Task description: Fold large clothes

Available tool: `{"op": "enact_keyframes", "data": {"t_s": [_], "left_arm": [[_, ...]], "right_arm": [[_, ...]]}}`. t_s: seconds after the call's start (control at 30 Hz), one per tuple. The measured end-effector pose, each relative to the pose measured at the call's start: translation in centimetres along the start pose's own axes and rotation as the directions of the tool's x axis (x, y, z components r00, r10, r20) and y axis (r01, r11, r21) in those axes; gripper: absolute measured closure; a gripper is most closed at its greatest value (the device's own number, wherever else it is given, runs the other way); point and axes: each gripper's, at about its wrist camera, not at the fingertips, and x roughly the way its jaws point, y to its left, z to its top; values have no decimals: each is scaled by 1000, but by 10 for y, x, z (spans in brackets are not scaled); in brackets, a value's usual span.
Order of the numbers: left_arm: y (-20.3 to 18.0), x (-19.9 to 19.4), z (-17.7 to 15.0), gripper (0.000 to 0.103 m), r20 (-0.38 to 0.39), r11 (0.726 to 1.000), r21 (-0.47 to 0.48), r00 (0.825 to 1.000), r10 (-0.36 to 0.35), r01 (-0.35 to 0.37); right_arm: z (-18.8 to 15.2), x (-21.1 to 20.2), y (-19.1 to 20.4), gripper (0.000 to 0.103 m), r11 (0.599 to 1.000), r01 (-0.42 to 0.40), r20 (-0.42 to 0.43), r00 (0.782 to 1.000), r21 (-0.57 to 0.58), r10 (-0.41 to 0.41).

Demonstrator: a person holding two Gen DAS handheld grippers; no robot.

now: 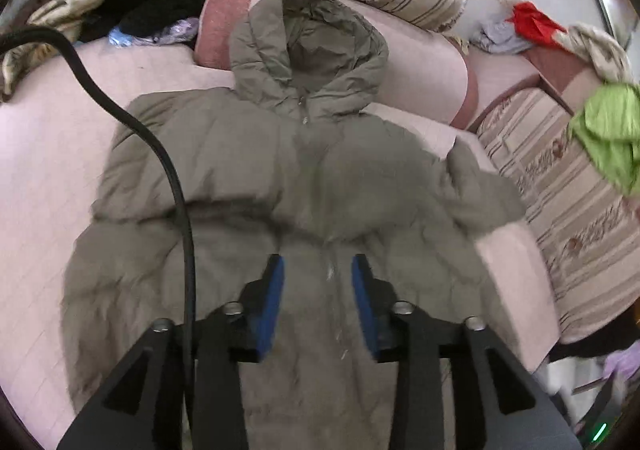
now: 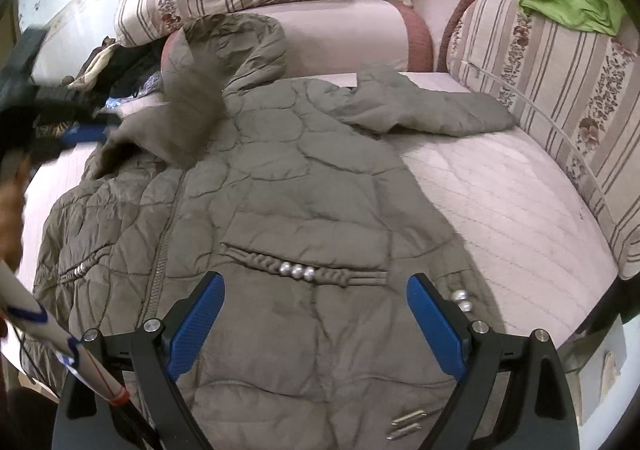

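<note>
Holding the left gripper (image 1: 318,290) above the coat (image 1: 280,170), pads apart, gripping nothing. Lining it up over the zip in the middle, likely to look over the whole coat before a fold. Seeing the coat lying flat and front up on the sofa (image 1: 40,170), with the hood (image 1: 308,46) leaning on a cushion at the far end. Trailing a black cable (image 1: 176,190) across the left side.

Holding the right gripper (image 2: 316,314) low over the hem end of the coat (image 2: 300,190), pads wide apart and pinching nothing too. Seeing one sleeve (image 2: 432,110) lying out to the right, probably waiting to be folded in. Seeing the other sleeve (image 2: 188,90) raised and blurry near the left side, so likely flopping over the chest. Not being able to tell if anything is touching it. Guessing the next job: folding in the right sleeve.
</note>
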Motion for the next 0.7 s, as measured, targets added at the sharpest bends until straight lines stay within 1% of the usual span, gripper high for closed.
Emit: {"op": "enact_keyframes", "data": {"t_s": [0.03,0.1,0.13,0.17,0.2,0.23,0.27,0.33,0.37,0.4,0.47,0.53,0.57,0.63,0.7], "left_arm": [[5,-9,-9,60,15,1000,3,1000,15,-15],[20,-29,-29,50,55,996,-8,994,91,-90],[30,-41,-38,49,89,986,-19,983,164,-163],[37,-44,-43,47,109,976,-25,970,216,-214],[46,-50,-49,46,136,956,-33,947,292,-290],[55,-54,-53,46,156,938,-42,925,346,-343],[64,-57,-57,46,178,913,-53,896,407,-405],[81,-56,-59,46,187,866,-64,846,499,-497],[90,-54,-61,46,177,843,-66,825,537,-535],[101,-52,-63,46,166,831,-69,815,555,-552],[119,-46,-64,46,143,826,-79,814,563,-558],[130,-37,-65,46,100,820,-87,814,572,-565],[135,-33,-65,46,74,823,-93,820,567,-561],[144,-26,-67,46,28,840,-120,844,535,-529],[146,-26,-73,46,10,856,-148,864,503,-496]], "right_arm": [[1,-1,-2,8,1000,-5,-2,1000,-1,5],[7,1,-1,8,1000,-22,-16,1000,-7,22],[11,3,0,8,999,-35,-27,999,-9,35],[18,7,3,8,998,-60,-41,997,-8,60],[23,9,5,8,997,-76,-49,996,-6,75],[31,14,8,8,996,-93,-59,994,-2,93],[39,20,12,8,995,-101,-65,993,1,101],[54,35,16,8,995,-100,-66,993,14,101],[63,45,17,8,995,-95,-71,993,25,96],[70,55,18,8,995,-90,-80,992,38,93],[89,85,15,8,992,-78,-125,988,100,90],[103,108,11,8,986,-70,-156,983,150,94],[110,120,9,8,982,-66,-171,981,179,97],[124,148,7,8,971,-57,-198,975,230,105],[131,173,8,12,968,-31,-241,966,249,93]]}}
